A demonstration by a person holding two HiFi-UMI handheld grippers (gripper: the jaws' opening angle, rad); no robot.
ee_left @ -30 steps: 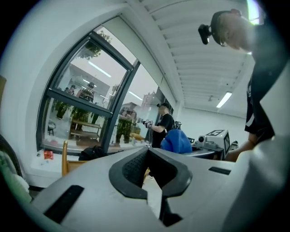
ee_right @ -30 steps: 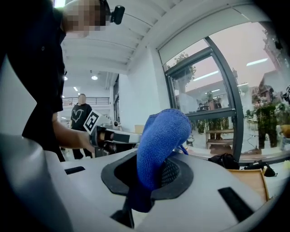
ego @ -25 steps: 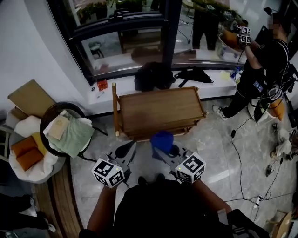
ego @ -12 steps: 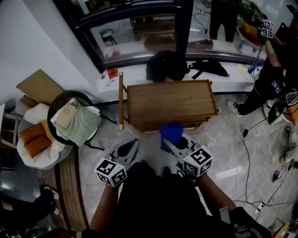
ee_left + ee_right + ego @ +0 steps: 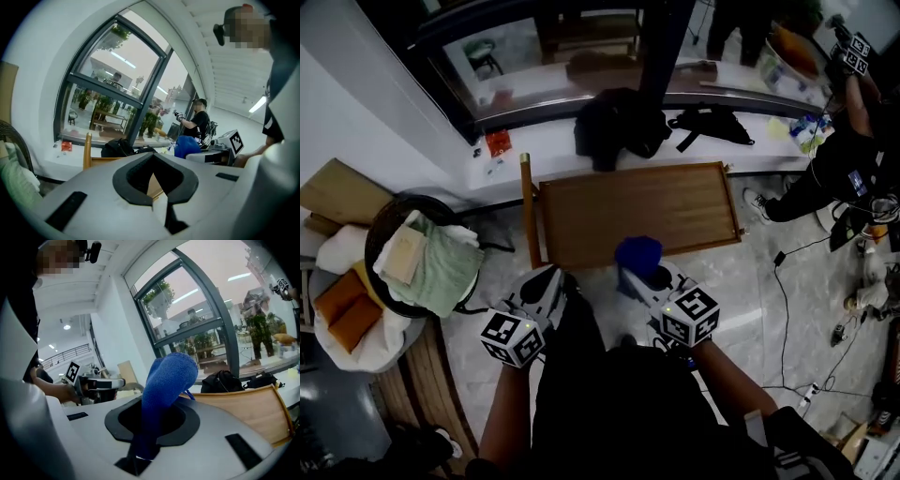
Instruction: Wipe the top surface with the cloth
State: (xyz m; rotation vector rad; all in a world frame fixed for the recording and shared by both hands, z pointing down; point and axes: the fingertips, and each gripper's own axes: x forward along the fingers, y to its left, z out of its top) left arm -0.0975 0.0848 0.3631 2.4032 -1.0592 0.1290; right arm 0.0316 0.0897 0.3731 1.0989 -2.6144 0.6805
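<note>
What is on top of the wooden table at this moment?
The table top shows bare wood with nothing lying on it. The cloth, clamped in the right hand-held gripper, hides a bit of the near edge in the head view, so that spot is unseen.

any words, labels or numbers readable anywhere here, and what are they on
No text can be read anywhere.
Marker cubes: black-and-white square patterns only, no words or numbers.
Red packet on the window ledge: any print is too small to read.
</note>
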